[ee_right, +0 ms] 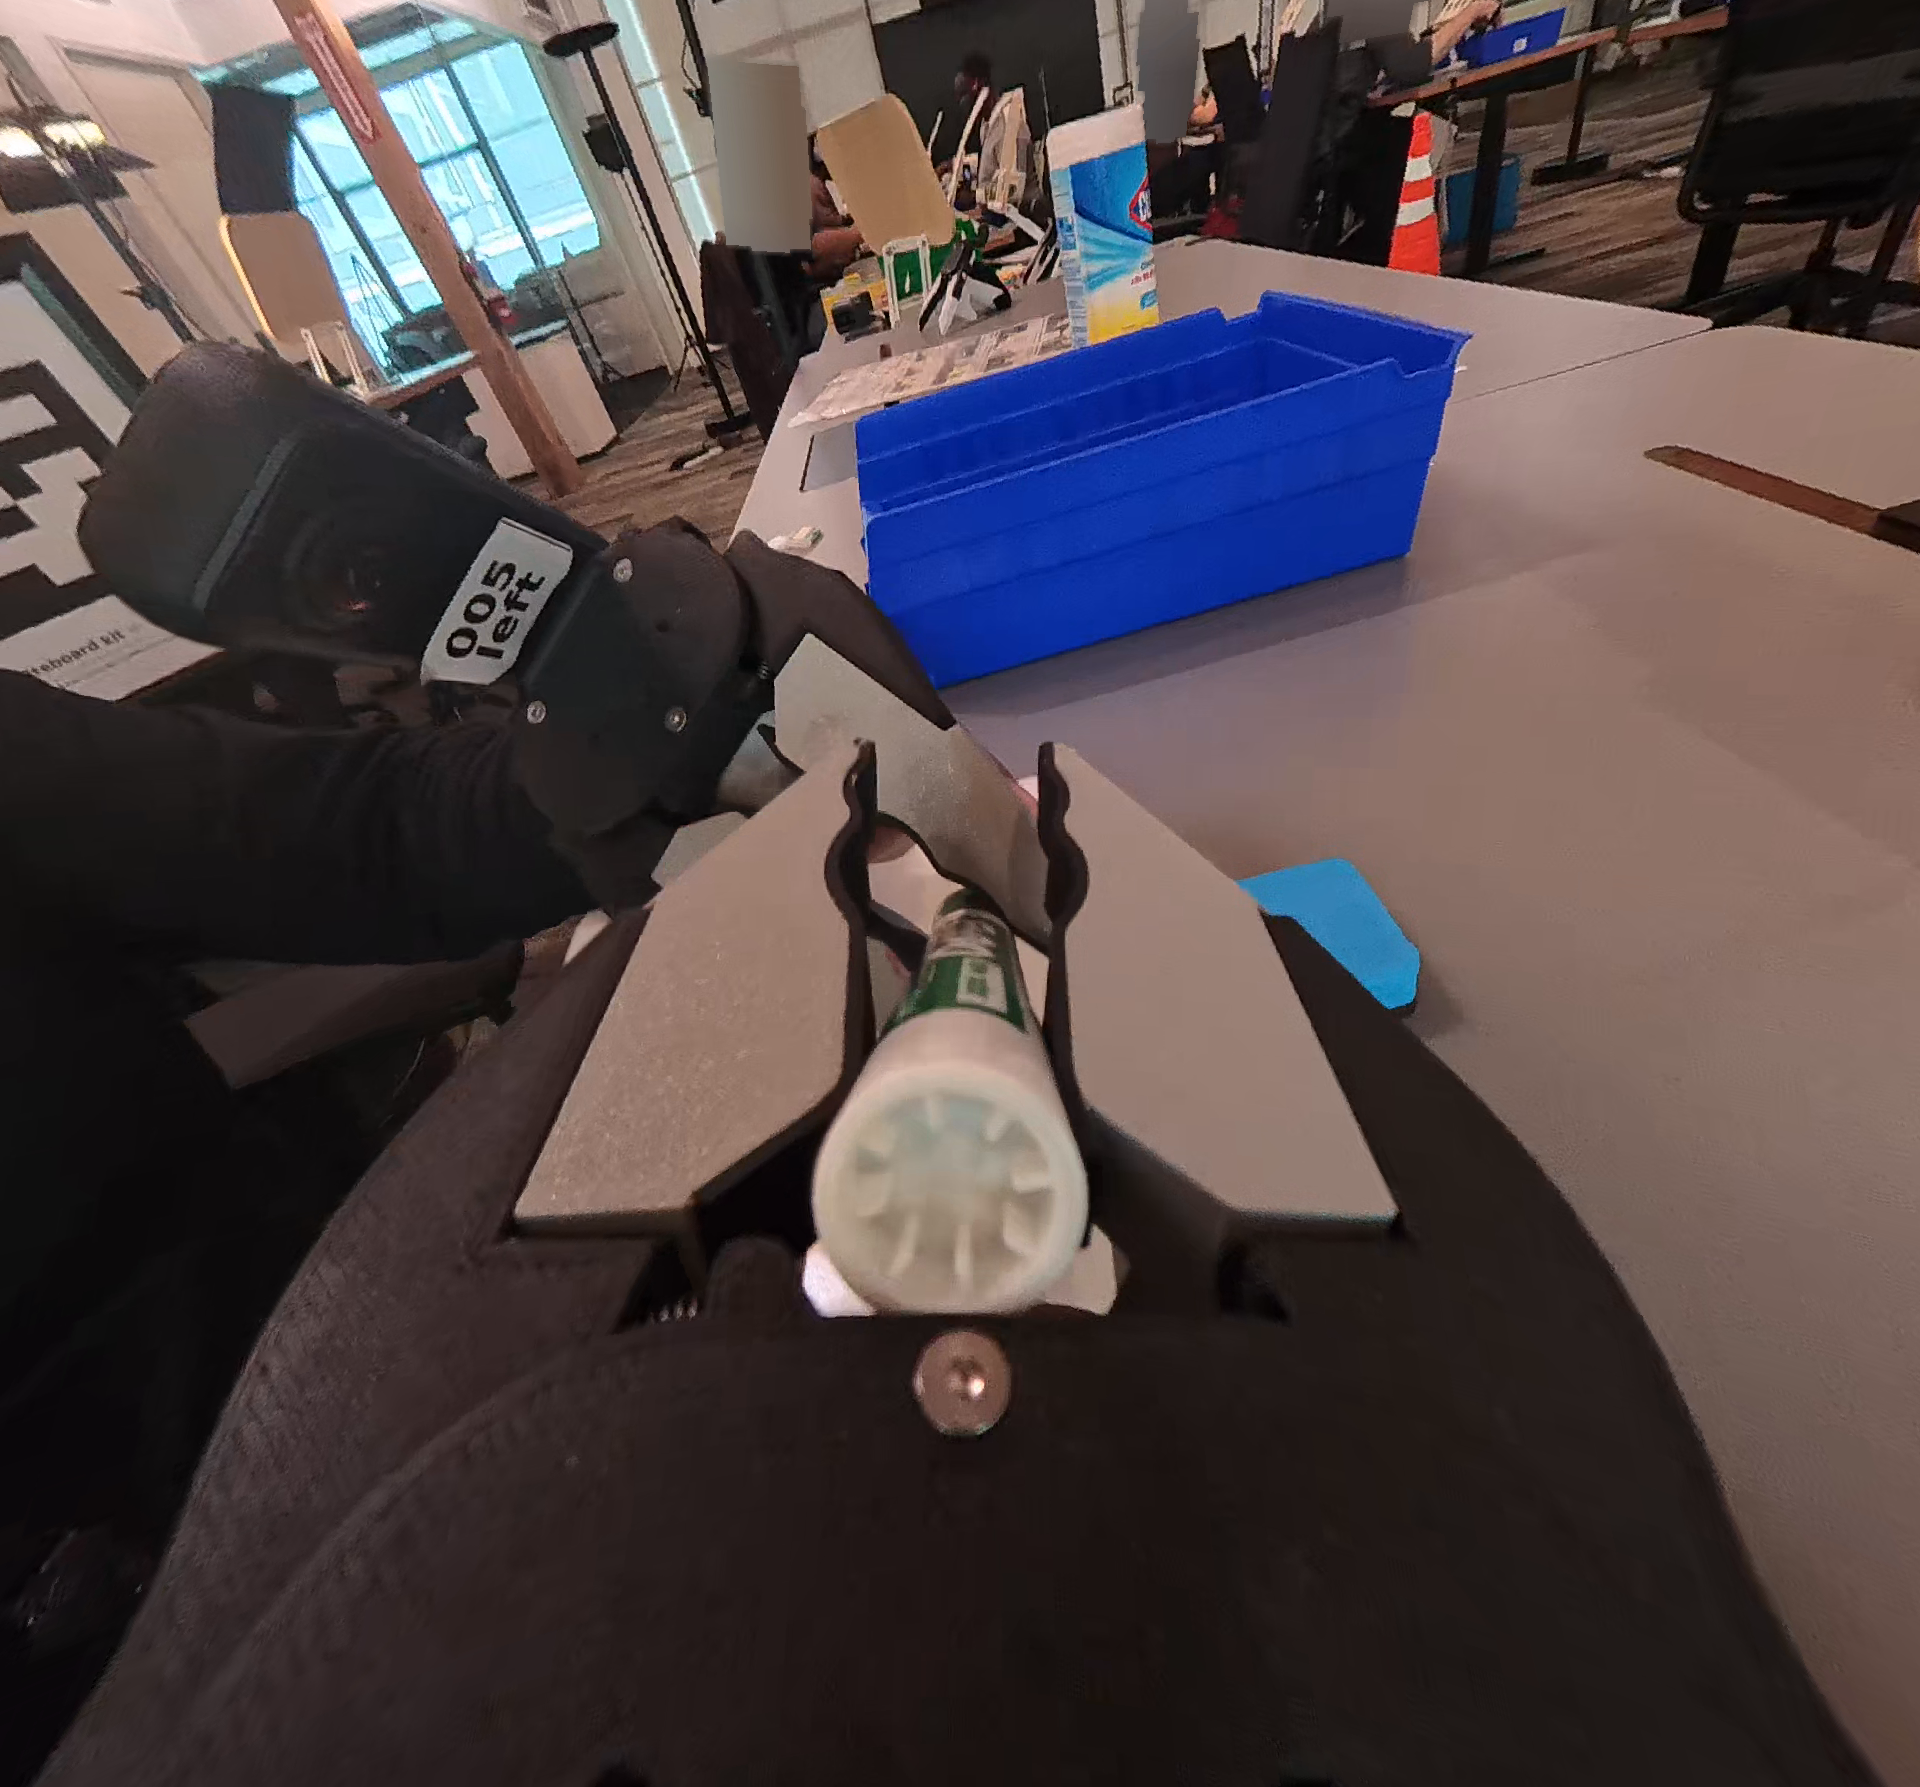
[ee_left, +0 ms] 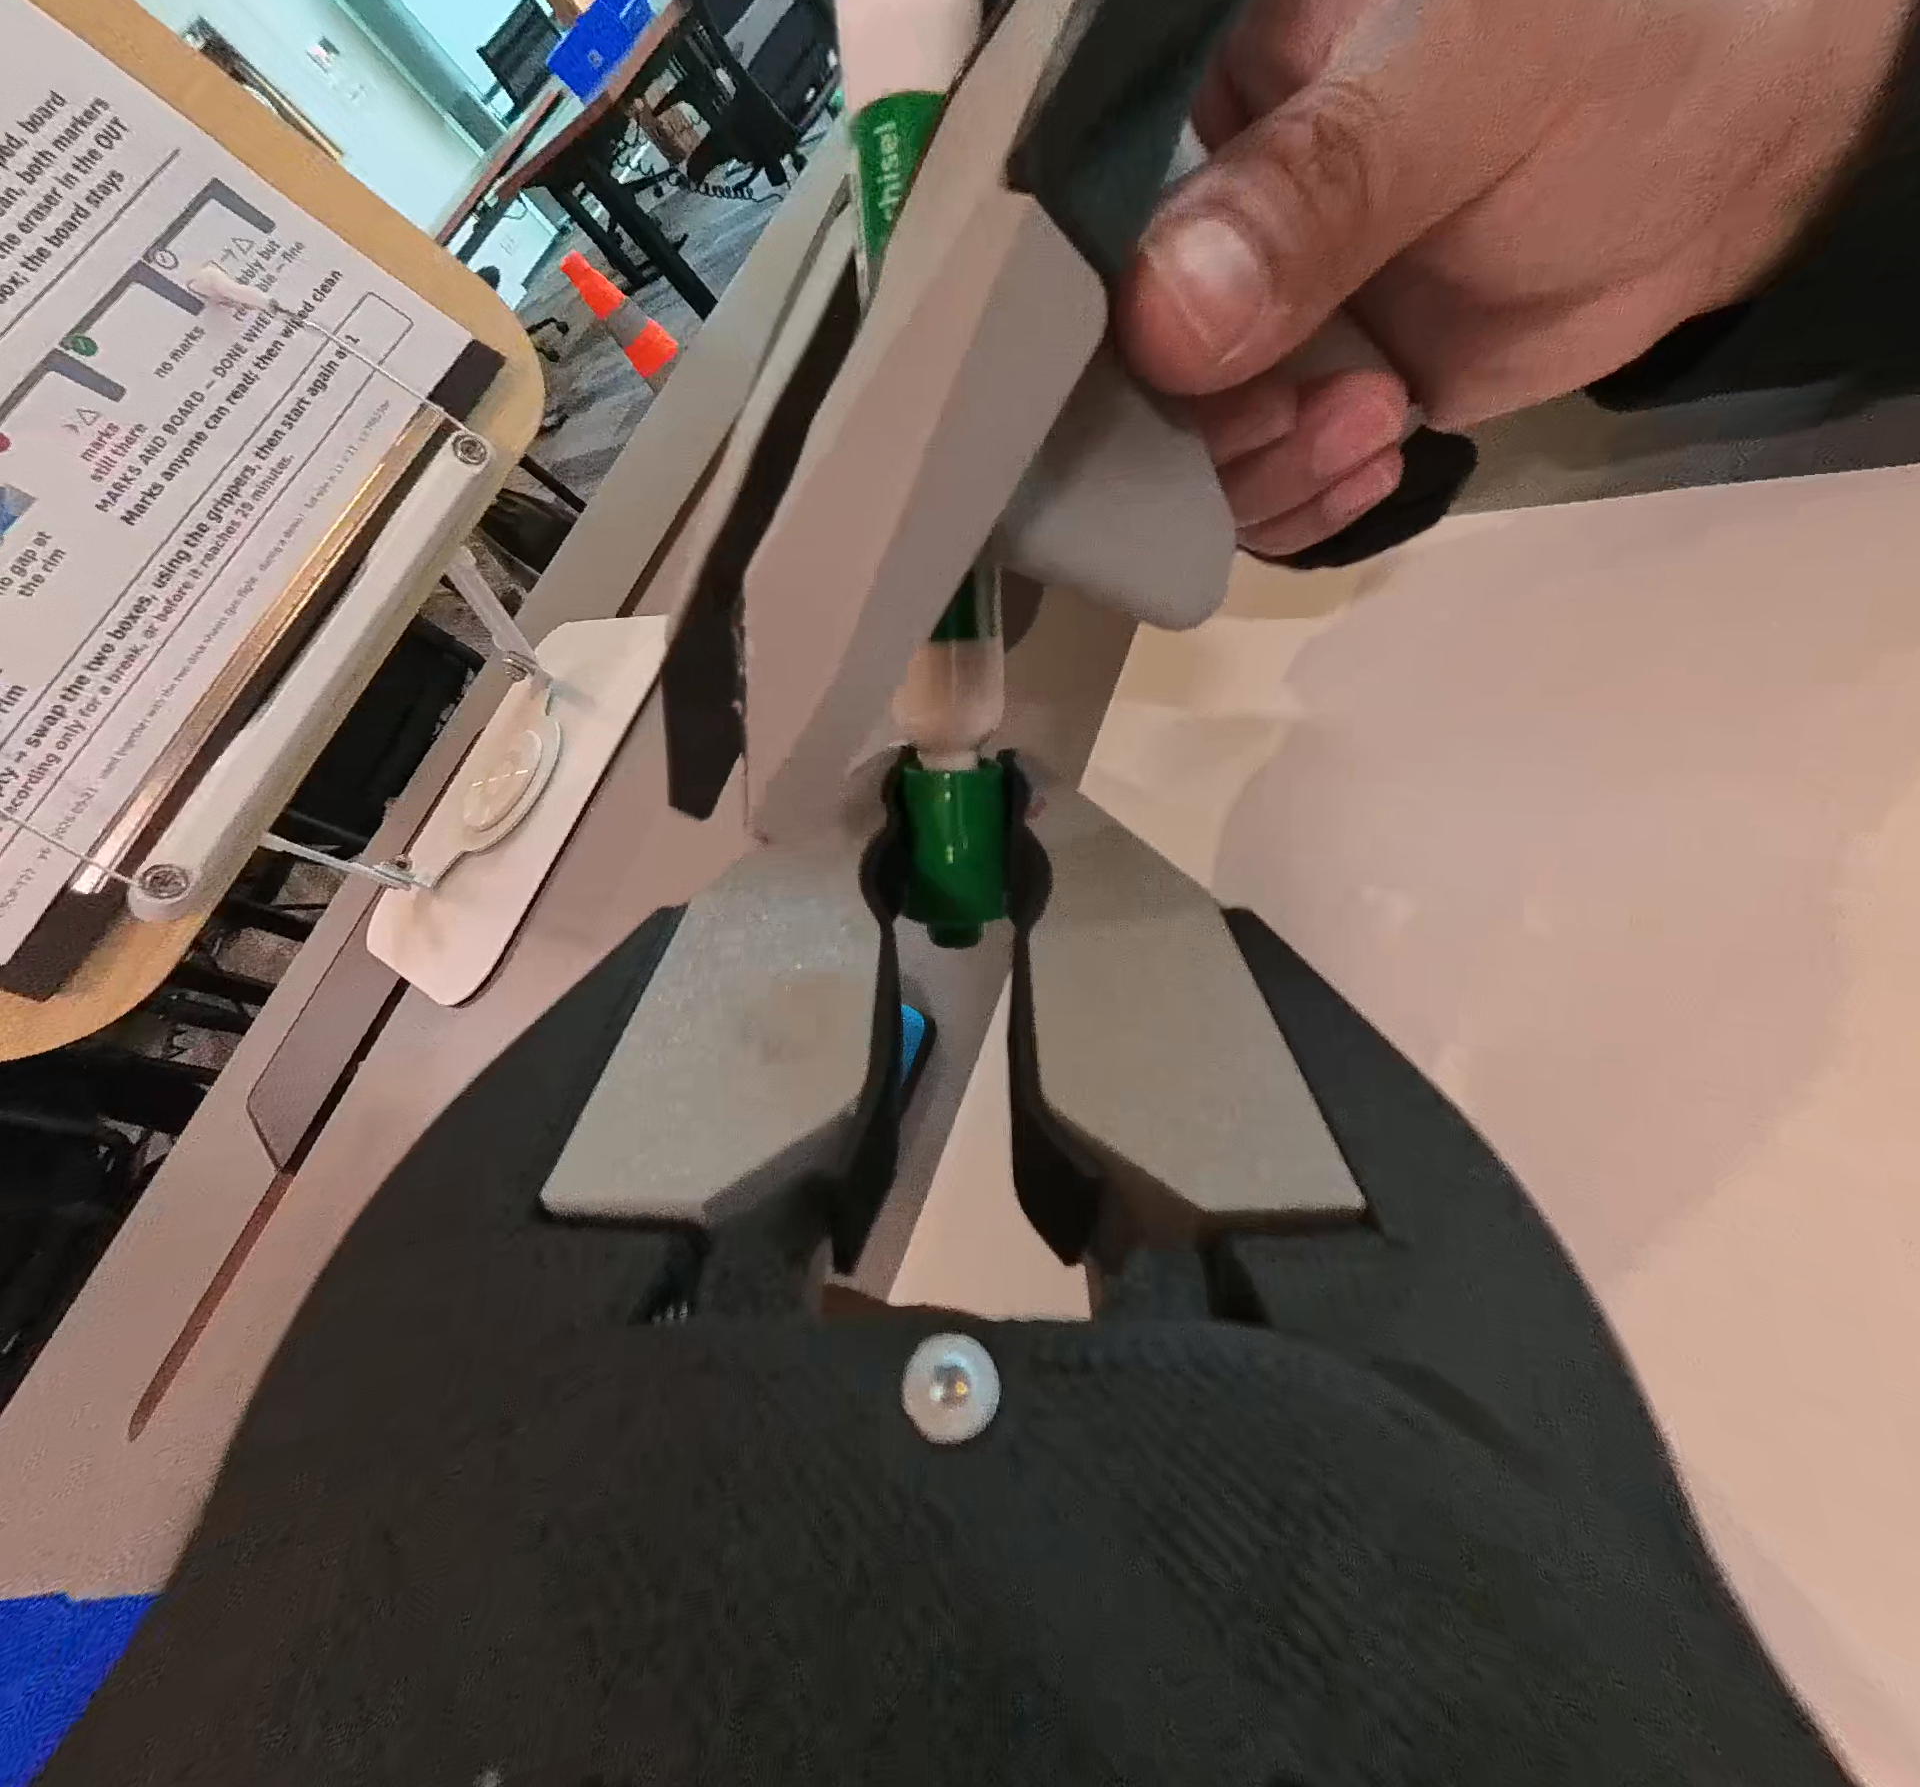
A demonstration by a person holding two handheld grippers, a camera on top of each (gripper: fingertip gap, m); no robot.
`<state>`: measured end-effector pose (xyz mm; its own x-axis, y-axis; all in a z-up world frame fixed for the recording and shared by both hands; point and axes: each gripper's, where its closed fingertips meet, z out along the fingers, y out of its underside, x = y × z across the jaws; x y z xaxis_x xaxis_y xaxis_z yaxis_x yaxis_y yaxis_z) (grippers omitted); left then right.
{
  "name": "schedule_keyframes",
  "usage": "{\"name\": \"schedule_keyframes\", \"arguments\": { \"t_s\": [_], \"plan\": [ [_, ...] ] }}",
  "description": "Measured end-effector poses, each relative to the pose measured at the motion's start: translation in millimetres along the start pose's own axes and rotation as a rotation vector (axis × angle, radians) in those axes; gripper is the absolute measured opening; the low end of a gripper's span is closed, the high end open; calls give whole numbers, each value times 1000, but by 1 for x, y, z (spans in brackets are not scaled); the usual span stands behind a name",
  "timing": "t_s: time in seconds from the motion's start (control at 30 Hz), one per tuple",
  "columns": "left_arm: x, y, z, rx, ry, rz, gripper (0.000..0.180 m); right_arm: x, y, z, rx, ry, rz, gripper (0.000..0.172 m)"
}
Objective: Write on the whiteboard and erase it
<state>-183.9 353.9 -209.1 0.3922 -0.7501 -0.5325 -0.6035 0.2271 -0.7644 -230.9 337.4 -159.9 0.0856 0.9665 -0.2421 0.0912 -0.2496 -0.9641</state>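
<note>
The marker (ee_right: pixel 961 1093) is a white-barrelled pen with a green printed label band along its middle and a ribbed, hollow white butt end that faces the right wrist camera. Its green cap (ee_left: pixel 951 844) is a glossy short cylinder with a small stub at its closed end. In the left wrist view a white collar shows between the cap's mouth and the barrel, so the cap is not fully seated on the pen.

The left gripper (ee_left: pixel 951 849) is closed on the cap, its black wavy pads (ee_left: pixel 881 864) pressing it from both sides at the very tips. The right gripper (ee_right: pixel 956 906) holds the marker's barrel lengthwise between its fingers, butt end back toward its camera; its fingers are narrowly spaced with the barrel pinched between them deeper in, while the tips stand apart on nothing. A hand (ee_left: pixel 1455 210) grips the right tool's handle.

Both tools meet nose to nose above the pale bench (ee_right: pixel 1558 802). A blue eraser (ee_right: pixel 1340 937) lies on the bench just right of the right gripper, and a blue bin (ee_right: pixel 1143 501) stands farther back. An instruction sheet (ee_left: pixel 187 407) on a wooden board sits off the bench's edge to the left.
</note>
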Motion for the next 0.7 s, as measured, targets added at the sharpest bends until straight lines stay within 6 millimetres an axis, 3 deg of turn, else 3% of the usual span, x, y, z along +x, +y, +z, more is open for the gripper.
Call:
{"name": "schedule_keyframes", "arguments": {
  "t_s": [0.1,0.2,0.27,0.37,0.43,0.47,0.5,0.57,0.7],
  "plan": [
    [2,1,0,-4,8,6,12,0,6,-1,-43,-4,-1,29],
    [15,-5,-5,37,155,-102,13,-10,9,-4,-71,-76,2,28],
    [26,-18,-16,107,342,-295,13,-28,2,-6,-40,-152,-47,28],
    [49,-45,-49,235,754,-581,13,-68,-6,-8,-15,-280,-218,27],
    [58,-52,-67,276,951,-683,14,-81,-3,-8,-21,-315,-308,27],
    [59,-52,-69,280,999,-715,13,-78,-3,-6,-28,-281,-324,27],
    [54,-50,-64,282,964,-725,14,-66,-5,-4,-26,-207,-311,27],
    [28,-43,-45,294,722,-664,15,-35,-13,-4,13,-87,-160,27],
    [-6,-29,-22,231,197,-288,15,-5,-16,-7,86,-64,142,27]
  ]
}}
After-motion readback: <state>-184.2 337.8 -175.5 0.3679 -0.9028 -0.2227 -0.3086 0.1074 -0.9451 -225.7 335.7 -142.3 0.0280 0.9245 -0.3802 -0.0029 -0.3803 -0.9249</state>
